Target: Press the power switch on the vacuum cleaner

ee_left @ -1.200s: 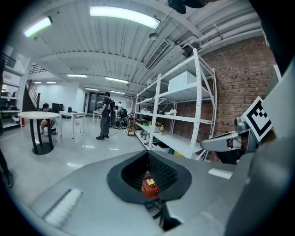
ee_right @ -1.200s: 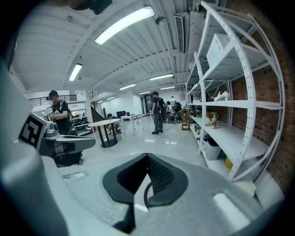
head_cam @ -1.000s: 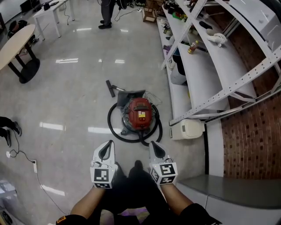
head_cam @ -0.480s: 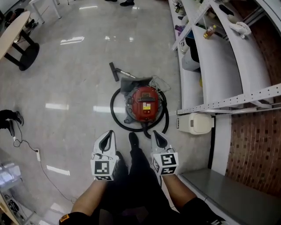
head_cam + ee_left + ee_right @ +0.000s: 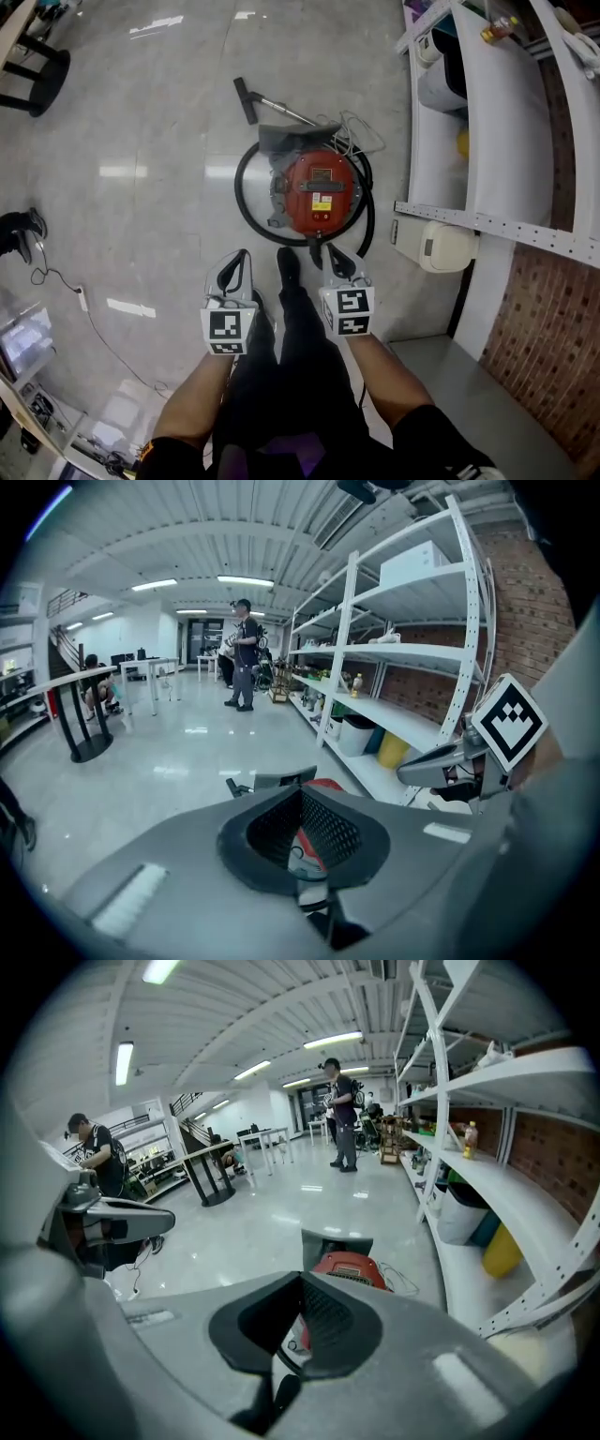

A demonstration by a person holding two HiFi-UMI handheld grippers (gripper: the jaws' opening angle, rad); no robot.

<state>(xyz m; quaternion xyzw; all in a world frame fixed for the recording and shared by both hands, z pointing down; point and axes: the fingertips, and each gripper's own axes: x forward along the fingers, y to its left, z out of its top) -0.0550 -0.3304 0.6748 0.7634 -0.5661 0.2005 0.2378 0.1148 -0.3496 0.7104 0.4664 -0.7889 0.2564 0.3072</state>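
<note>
The red vacuum cleaner [image 5: 319,192] stands on the glossy floor, its black hose [image 5: 246,202] looped round it and its wand [image 5: 267,105] lying behind it. Both grippers are held low in front of the person's legs, just short of the vacuum. My left gripper [image 5: 238,262] is shut and holds nothing; it is to the left of the hose loop. My right gripper [image 5: 330,257] is also shut and holds nothing, with its tip close to the hose's near edge. The red body shows over the jaws in the left gripper view [image 5: 324,785] and in the right gripper view [image 5: 349,1267].
White shelving [image 5: 497,112] with bins runs along the right, and a white box-like unit [image 5: 445,246] stands at its foot. A cable with a power strip [image 5: 80,298] lies on the floor at left. A person [image 5: 343,1115] stands far down the aisle.
The person has walked up to the vacuum cleaner, which now lies just ahead of both grippers. The grippers have stayed shut and side by side.
</note>
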